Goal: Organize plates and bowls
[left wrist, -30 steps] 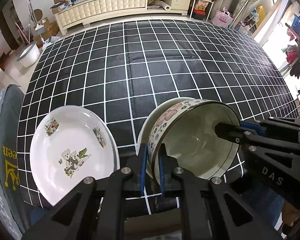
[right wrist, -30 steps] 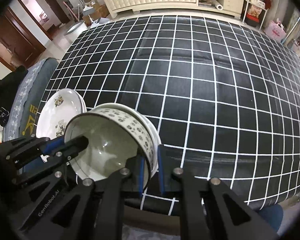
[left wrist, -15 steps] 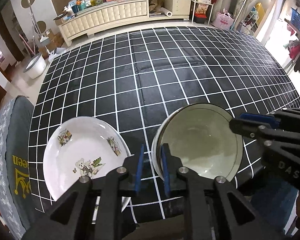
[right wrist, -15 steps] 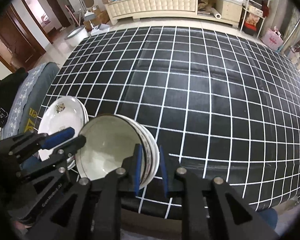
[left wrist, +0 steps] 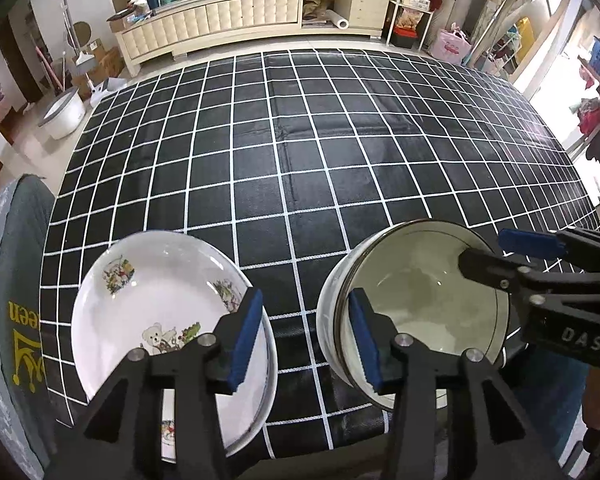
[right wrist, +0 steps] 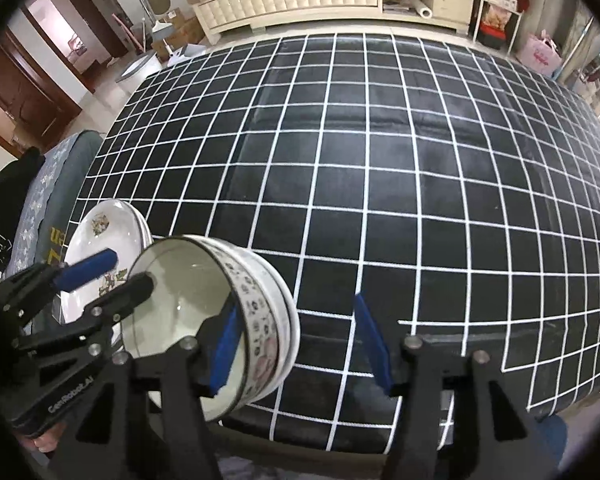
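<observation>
Both fingers just opened, gripping nothing; bowl rim between each pair, untouched.

Both wrist views look steeply down, close over the bowl they share.

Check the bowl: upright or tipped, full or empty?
Upright and empty. The bowl sits level, nested in another on the tablecloth; its bare white inside shows.

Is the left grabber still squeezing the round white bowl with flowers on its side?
Apart. The left wrist view shows the left gripper, jaws just opened, spread wide, with the white flowered bowl's rim between them and unpinched.
</observation>
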